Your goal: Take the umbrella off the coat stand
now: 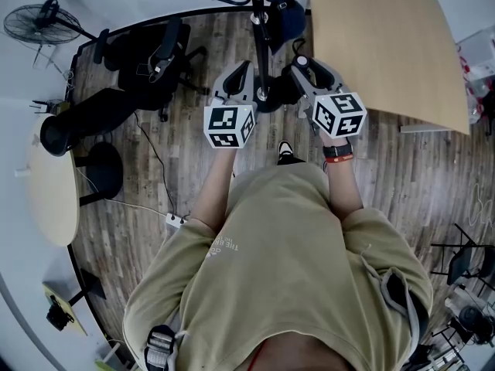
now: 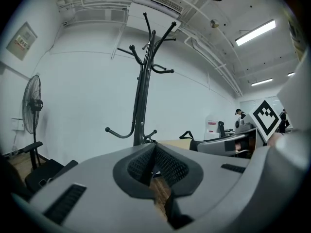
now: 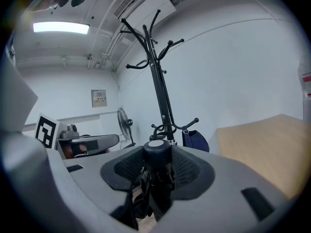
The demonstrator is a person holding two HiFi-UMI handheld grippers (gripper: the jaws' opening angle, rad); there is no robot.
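Between the jaws of your right hand-held gripper (image 3: pixel 156 152) you are clamping the folded black umbrella (image 3: pixel 154 188). The pads are pressing on both sides just under its round cap, and the folded cloth is hanging below them. Your left hand-held gripper (image 2: pixel 154 149), off to the side of the right one, is sitting with its jaws together and nothing in them.

Just beyond the tips of the right hand-held gripper the coat stand (image 3: pixel 160 91) is rising, its lower hooks close behind the cap. A dark blue bag (image 3: pixel 195 141) is hanging from one of them, slightly right of the tips. Farther right a desk (image 3: pixel 265 144) is showing, and to the left, well back, a fan (image 3: pixel 125 123) is standing.

I am judging that you are in the step of drawing the umbrella away. I cannot tell whether a strap is catching on a hook. So be squeezing firmly, raising the umbrella a little before pulling it straight back toward you. Be watching that the hanging cloth is not snagging the lower hooks or the bag. The empty left hand-held gripper is free for steadying the coat stand if it is rocking.
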